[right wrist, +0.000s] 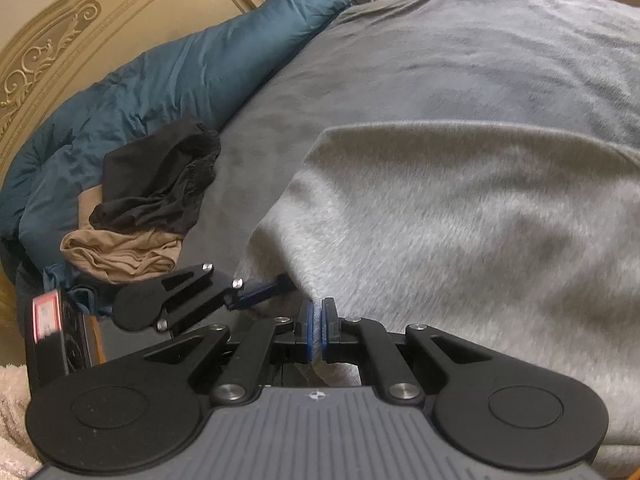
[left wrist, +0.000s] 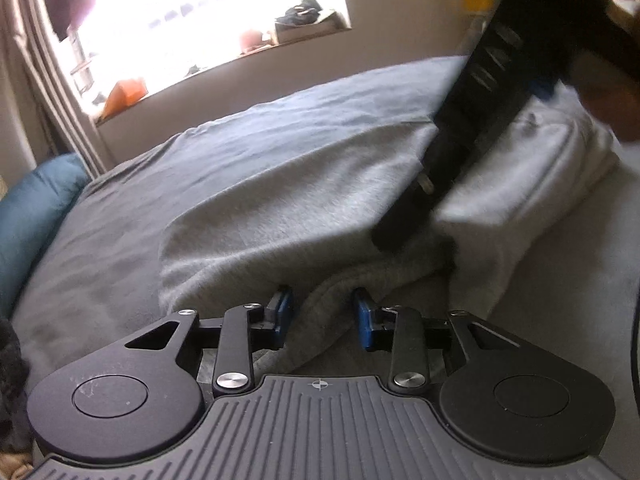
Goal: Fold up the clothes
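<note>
A light grey fleece garment (right wrist: pixel 460 208) lies spread over the bed. My right gripper (right wrist: pixel 318 326) is shut on its near edge, with a thin strip of cloth pinched between the blue pads. Just left of it, my left gripper (right wrist: pixel 280 283) reaches into the same edge. In the left wrist view my left gripper (left wrist: pixel 323 314) stands partly apart, its blue pads pressed against a bunched fold of the grey garment (left wrist: pixel 280 208). The right gripper (left wrist: pixel 402 232) crosses that view as a dark, blurred bar coming down onto the cloth. A whiter cloth (left wrist: pixel 540 168) lies behind it.
A blue-grey sheet (right wrist: pixel 460 60) covers the bed. A teal duvet (right wrist: pixel 168 80) lies along the carved headboard (right wrist: pixel 60 40), with a black and a tan garment (right wrist: pixel 152 200) piled beside it. A window with a cluttered sill (left wrist: pixel 304 24) is behind the bed.
</note>
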